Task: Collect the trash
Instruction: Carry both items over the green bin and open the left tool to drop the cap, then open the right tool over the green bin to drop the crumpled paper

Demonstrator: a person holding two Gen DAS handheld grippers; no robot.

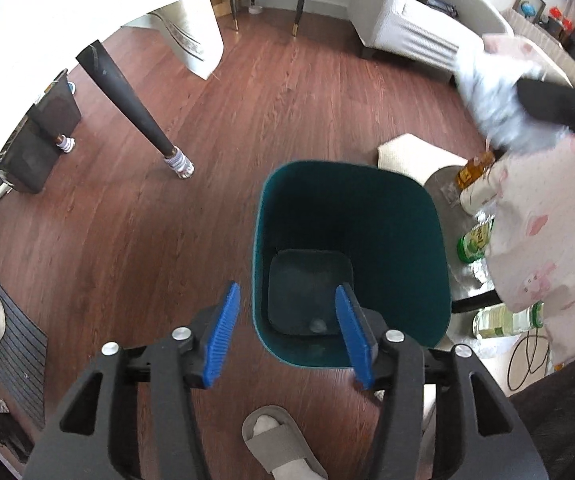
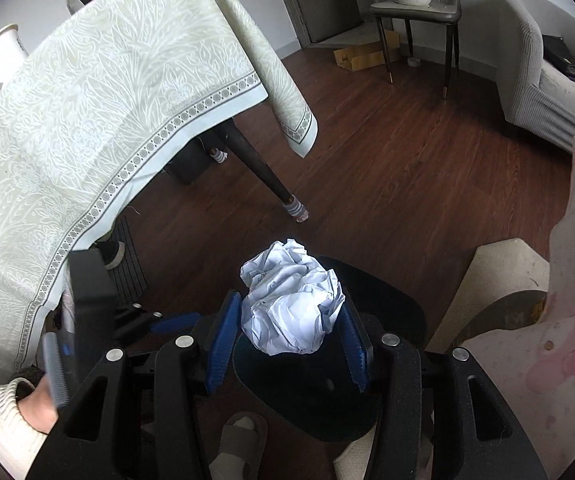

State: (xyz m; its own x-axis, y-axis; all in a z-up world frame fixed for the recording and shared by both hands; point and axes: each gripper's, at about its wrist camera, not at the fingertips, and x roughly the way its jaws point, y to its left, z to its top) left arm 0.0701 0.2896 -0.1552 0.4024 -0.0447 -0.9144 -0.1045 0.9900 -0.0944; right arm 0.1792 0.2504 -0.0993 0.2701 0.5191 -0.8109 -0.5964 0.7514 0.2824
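Note:
A deep teal trash bin (image 1: pixel 427 240) stands on the wood floor, and its dark bottom shows only one small dark speck. My left gripper (image 1: pixel 287 288) hangs open above the bin's near left edge, with nothing pressed between its blue pads (image 1: pixel 227 332). My right gripper (image 2: pixel 289 298) is shut on a crumpled white paper ball (image 2: pixel 291 300), held above the dark bin (image 2: pixel 387 308). In the left wrist view the same paper ball (image 1: pixel 487 92) shows blurred at the upper right, beyond the bin.
A black table leg with a striped sock (image 1: pixel 177 162) stands left of the bin, under a pale patterned tablecloth (image 2: pixel 107 100). Bottles (image 1: pixel 475 236) crowd a low round table to the bin's right. A slippered foot (image 1: pixel 275 440) is close in front, and a pink-patterned sleeve (image 1: pixel 547 240) is at right.

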